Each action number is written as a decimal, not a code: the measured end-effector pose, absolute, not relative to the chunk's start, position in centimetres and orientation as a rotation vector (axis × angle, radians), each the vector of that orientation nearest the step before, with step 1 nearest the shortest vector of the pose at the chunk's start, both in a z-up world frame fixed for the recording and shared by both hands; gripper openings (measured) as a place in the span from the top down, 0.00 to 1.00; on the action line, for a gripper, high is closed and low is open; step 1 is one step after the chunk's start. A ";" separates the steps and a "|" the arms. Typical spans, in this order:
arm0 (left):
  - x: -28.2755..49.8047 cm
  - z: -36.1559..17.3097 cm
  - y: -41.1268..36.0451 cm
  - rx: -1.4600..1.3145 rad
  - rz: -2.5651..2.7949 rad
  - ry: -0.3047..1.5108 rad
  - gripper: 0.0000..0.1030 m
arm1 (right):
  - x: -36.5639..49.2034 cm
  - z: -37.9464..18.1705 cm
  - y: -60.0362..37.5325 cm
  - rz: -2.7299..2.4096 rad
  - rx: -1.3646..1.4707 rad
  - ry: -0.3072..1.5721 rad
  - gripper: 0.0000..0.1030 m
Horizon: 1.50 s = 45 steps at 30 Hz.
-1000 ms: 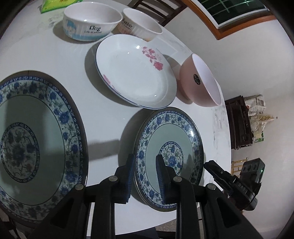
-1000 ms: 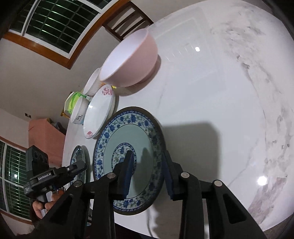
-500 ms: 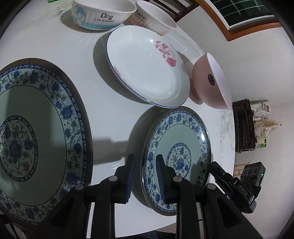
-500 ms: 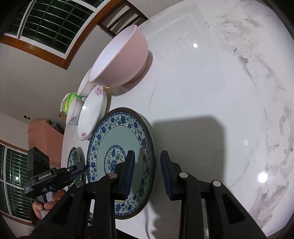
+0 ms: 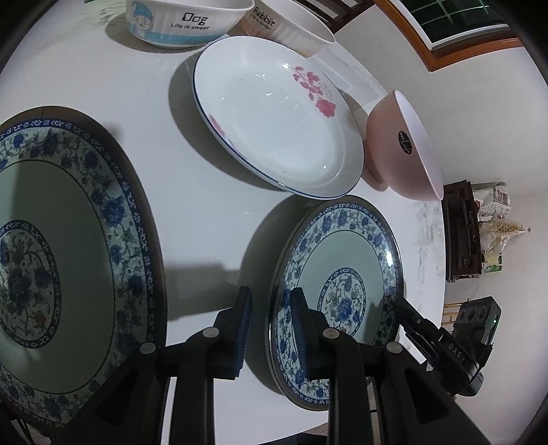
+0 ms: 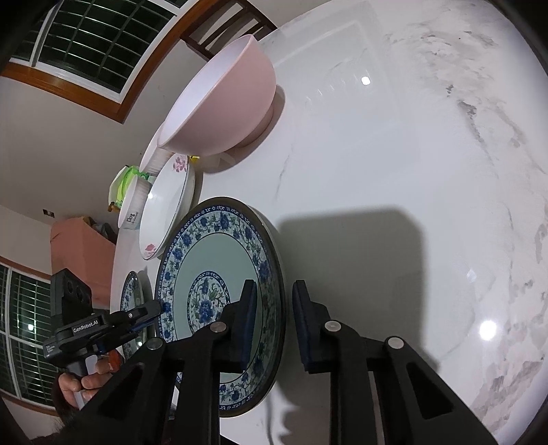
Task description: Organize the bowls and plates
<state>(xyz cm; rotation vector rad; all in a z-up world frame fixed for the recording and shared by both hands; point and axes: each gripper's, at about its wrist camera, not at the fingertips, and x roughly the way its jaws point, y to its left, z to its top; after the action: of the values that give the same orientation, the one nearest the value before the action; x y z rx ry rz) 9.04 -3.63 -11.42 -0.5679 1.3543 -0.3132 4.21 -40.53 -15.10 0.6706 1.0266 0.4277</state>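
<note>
A small blue-flowered plate (image 5: 346,270) (image 6: 212,270) lies near the table's front edge. My left gripper (image 5: 269,301) is open and straddles its left rim. My right gripper (image 6: 272,294) is open and straddles its right rim. A large blue-flowered plate (image 5: 58,260) lies to the left. A white plate with pink flowers (image 5: 274,116) (image 6: 167,202) sits behind. A pink bowl (image 5: 400,147) (image 6: 222,102) stands to its right. A "Dog" bowl (image 5: 185,24) and a "Rabbit" bowl (image 5: 284,30) stand at the back.
The round white marble table (image 6: 394,171) stretches right of the small plate. A chair (image 6: 219,30) and a window (image 6: 85,37) lie beyond the table. A green packet (image 6: 123,181) sits by the bowls. A dark shelf (image 5: 459,229) stands on the floor.
Both grippers have shifted a little over the small blue plate, each now with its rim between the fingers. The plate has not moved on the table.
</note>
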 end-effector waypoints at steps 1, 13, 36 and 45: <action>9.0 -11.4 -3.6 -0.564 -0.314 1.356 0.77 | 4.3 -15.1 -40.5 0.428 0.669 1.028 0.82; 9.2 -11.5 -4.0 -0.563 -0.327 1.361 0.79 | 4.7 -15.3 -40.3 0.435 0.661 1.032 0.85; 8.3 -10.3 -4.1 -0.473 -0.359 1.303 0.82 | 3.5 -14.8 -39.7 0.415 0.658 1.013 0.88; 8.2 -9.9 -2.9 -0.491 -0.367 1.272 0.82 | 3.1 -13.7 -38.8 0.426 0.650 0.993 0.88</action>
<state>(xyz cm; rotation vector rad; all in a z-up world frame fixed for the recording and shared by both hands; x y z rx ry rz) 8.15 -2.87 -9.93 -0.4914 1.2721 -0.3666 3.06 -38.80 -13.69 0.6495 0.9930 0.4262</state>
